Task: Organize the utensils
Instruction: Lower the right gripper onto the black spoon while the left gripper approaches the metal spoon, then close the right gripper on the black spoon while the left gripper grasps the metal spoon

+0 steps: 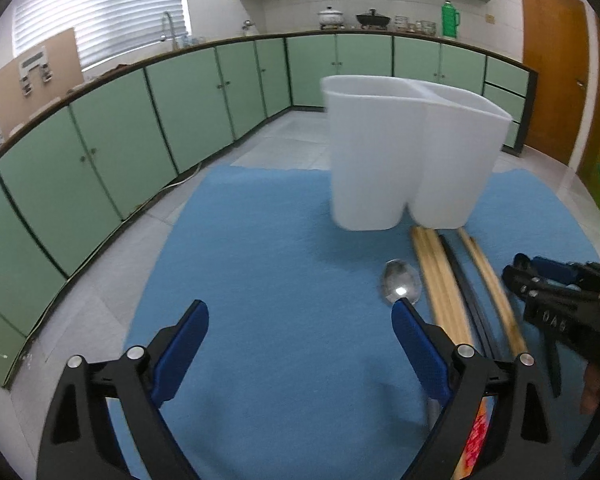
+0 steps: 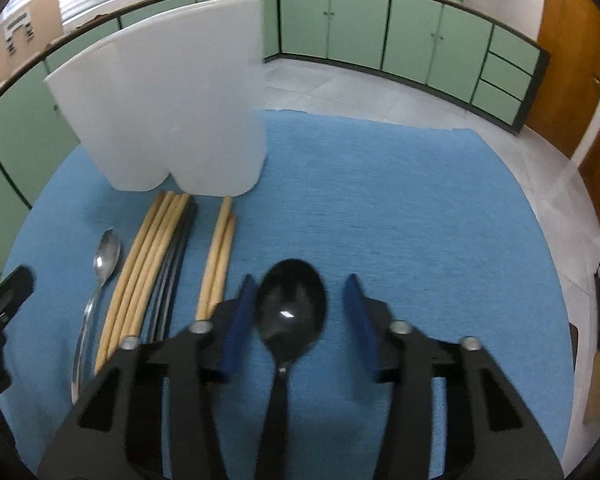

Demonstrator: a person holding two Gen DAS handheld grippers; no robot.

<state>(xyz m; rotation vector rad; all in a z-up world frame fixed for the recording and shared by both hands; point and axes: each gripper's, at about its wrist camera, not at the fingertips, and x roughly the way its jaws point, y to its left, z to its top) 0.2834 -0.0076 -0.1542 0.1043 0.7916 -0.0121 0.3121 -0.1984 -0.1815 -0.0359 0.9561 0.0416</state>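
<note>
Right gripper [image 2: 296, 320]: I read the jaws as part-way in, blue pads standing either side of the black spoon [image 2: 290, 312], a gap showing on both sides. Not gripping yet, as far as I can judge; motion blur at the pads makes this my 1 uncertain call.

Left gripper [image 1: 300, 344]: jaws wide apart, nothing between them, only bare blue mat [image 1: 268, 240] ahead.

Black spoon, place: bowl lies between the right gripper's pads, handle running back under its body toward the camera.

Black spoon, handling: looks like moulded plastic, so light and stiff, glossy and probably slippery. The bowl is domed and would squirm out of flat pads. I would take it at the neck or upper handle, where the section is narrow and flat-sided.

Metal spoon [image 2: 100, 280]: well left of the right gripper; from the left wrist it lies just ahead of that gripper's right-hand finger. Thin, lies flat on the cloth, hard to get pads under.

Wooden chopsticks [image 2: 148, 256]: 1 bundle beside the metal spoon, another pair [image 2: 220, 248] just left of the right gripper, dark sticks [image 2: 176, 256] between. Light, round, prone to roll.

Holder [image 2: 172, 100]: white, 2 compartments, upright on the mat ahead and left of the right gripper. Nothing shows above its rims.
</note>
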